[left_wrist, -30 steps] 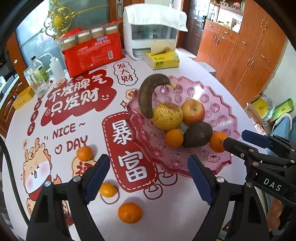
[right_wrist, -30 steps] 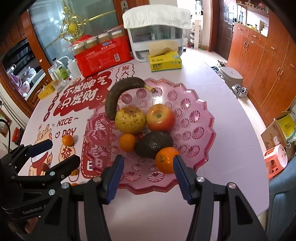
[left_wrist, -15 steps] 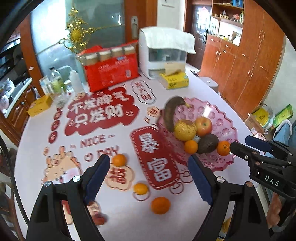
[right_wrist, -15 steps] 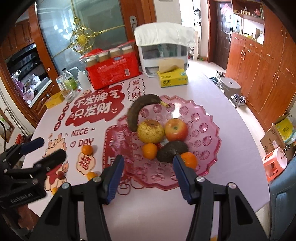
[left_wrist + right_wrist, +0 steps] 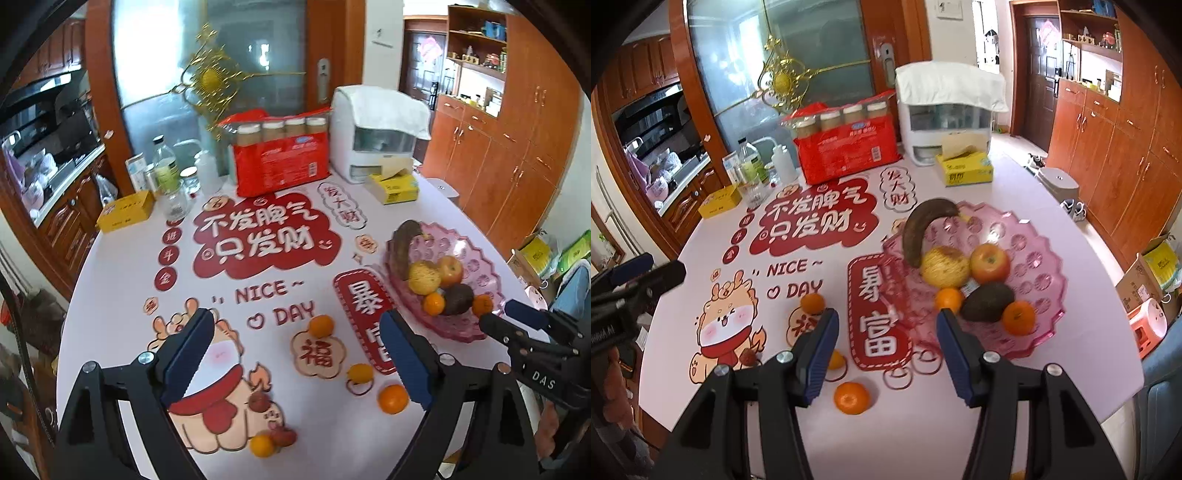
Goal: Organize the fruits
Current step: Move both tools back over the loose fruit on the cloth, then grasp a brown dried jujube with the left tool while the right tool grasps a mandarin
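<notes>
Grippers (image 5: 295, 354) (image 5: 886, 343) agape, seemingly empty, above tangerines (image 5: 851, 397).

Left wrist: I look down from above the near table edge, left of the pink fruit plate (image 5: 487, 258).
Right wrist: nearer, facing the plate (image 5: 1045, 236) almost head-on.
Shared: plate, printed tablecloth (image 5: 258, 236), loose oranges.

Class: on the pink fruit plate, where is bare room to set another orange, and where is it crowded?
Free: the right and far side of the pink plate, beyond the apple. Crowded: its near-left part, where banana, pear, avocado and two oranges cluster.
</notes>
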